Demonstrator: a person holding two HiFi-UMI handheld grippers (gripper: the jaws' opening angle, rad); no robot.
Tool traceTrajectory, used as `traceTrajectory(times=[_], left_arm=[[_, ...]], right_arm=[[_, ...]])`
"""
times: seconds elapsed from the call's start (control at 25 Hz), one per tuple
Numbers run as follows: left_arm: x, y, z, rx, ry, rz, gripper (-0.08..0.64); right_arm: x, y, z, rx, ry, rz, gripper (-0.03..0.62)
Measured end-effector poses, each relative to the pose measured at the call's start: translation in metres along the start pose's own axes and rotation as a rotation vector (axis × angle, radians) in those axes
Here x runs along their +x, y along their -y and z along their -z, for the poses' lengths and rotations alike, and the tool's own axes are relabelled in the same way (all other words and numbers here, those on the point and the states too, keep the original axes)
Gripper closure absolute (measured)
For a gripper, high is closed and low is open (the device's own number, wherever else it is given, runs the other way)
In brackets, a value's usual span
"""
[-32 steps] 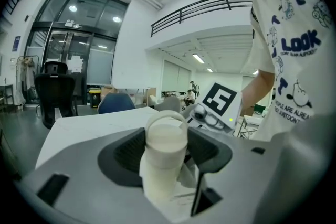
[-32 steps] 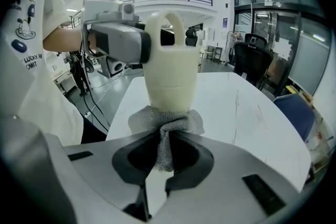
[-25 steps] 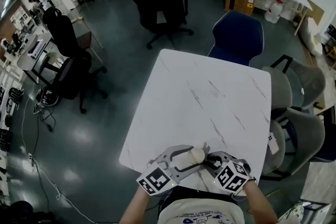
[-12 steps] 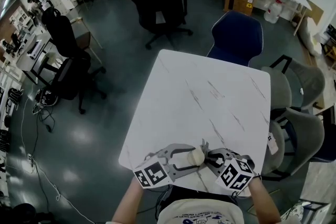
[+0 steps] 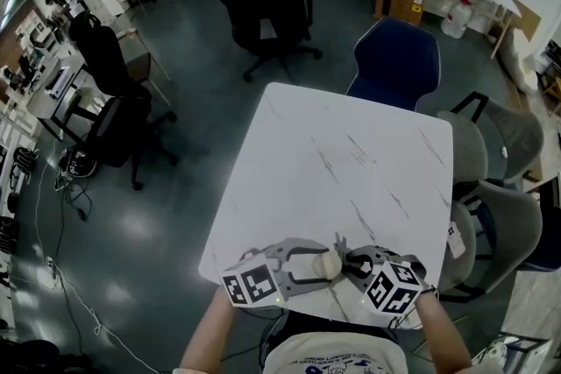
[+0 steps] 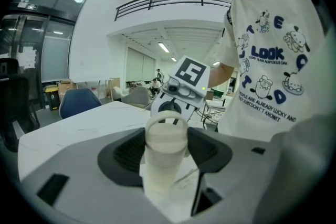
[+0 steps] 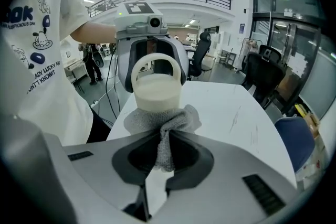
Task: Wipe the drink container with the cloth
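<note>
A cream drink container (image 5: 327,261) with a loop handle on its lid is held over the near edge of the white table (image 5: 342,179). My left gripper (image 5: 308,264) is shut on the cream container (image 6: 165,147), its jaws pressed to both sides. My right gripper (image 5: 351,262) is shut on a grey knitted cloth (image 7: 164,128). The cloth's bunched end lies against the side of the container (image 7: 156,89), just below the lid. In the head view the cloth (image 5: 341,246) shows only as a small grey tip.
A blue chair (image 5: 396,64) stands at the table's far side, grey chairs (image 5: 500,188) to the right, black office chairs (image 5: 267,4) further off. The person's white printed shirt (image 6: 278,60) is close behind both grippers.
The left gripper with the container has shifted slightly left and toward the person. The right gripper with the cloth has stayed close against the container.
</note>
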State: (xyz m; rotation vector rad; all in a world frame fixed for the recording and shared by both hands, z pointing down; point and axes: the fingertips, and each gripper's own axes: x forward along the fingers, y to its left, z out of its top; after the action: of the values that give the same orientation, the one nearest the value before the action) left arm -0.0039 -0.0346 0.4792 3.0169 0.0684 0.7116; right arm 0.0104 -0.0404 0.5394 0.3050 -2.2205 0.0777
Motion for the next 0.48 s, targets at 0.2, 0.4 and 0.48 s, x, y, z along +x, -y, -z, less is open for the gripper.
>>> traceTrajectory(times=[0.2, 0.4, 0.48], left_arm=[[-0.001, -0.001, -0.001, -0.014, 0.0, -0.006, 0.301], [0.001, 0.0, -0.001, -0.027, 0.009, -0.048, 0.301], [0.0, -0.001, -0.001, -0.041, 0.023, -0.087, 0.301]], right_arm=[[0.014, -0.001, 0.01, 0.021, -0.025, -0.034, 0.549], [0.029, -0.003, 0.023, 0.04, -0.048, -0.05, 0.549], [0.034, -0.003, 0.027, 0.043, -0.057, -0.052, 0.549]])
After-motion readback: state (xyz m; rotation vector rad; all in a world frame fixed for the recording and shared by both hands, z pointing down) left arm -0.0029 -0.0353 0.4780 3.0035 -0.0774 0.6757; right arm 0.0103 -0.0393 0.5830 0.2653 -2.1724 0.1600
